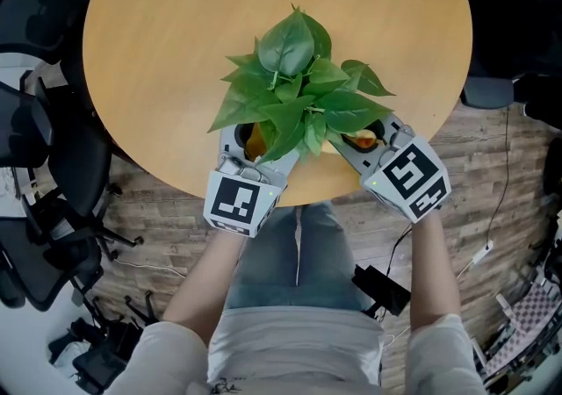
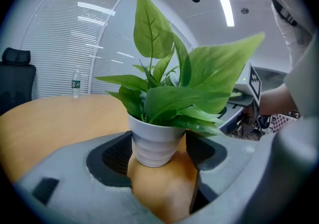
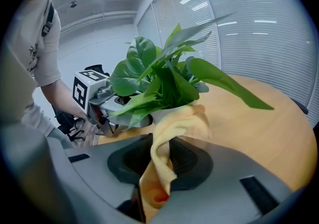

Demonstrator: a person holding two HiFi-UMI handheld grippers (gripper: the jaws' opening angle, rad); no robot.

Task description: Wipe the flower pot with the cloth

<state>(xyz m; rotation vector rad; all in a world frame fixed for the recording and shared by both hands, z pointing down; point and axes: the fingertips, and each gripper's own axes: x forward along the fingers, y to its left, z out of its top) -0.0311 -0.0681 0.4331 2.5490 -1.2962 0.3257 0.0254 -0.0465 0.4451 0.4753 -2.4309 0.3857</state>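
A leafy green plant [image 1: 299, 86] stands near the front edge of the round wooden table [image 1: 176, 51]. Its leaves hide the pot in the head view. In the left gripper view the white ribbed flower pot [image 2: 154, 143] sits between the two black pads, and my left gripper [image 2: 157, 157] is shut on it from the left side [image 1: 250, 140]. My right gripper [image 3: 162, 163] is shut on a yellow cloth [image 3: 174, 128]. The cloth's free end lies against the pot [image 3: 166, 113] under the leaves, on the plant's right side [image 1: 364, 134].
Black office chairs [image 1: 35, 147] stand left of the table, and another dark seat [image 1: 492, 86] at the right. A water bottle [image 2: 76, 82] stands at the table's far edge. Cables and a black device [image 1: 382, 290] lie on the wooden floor by the person's legs.
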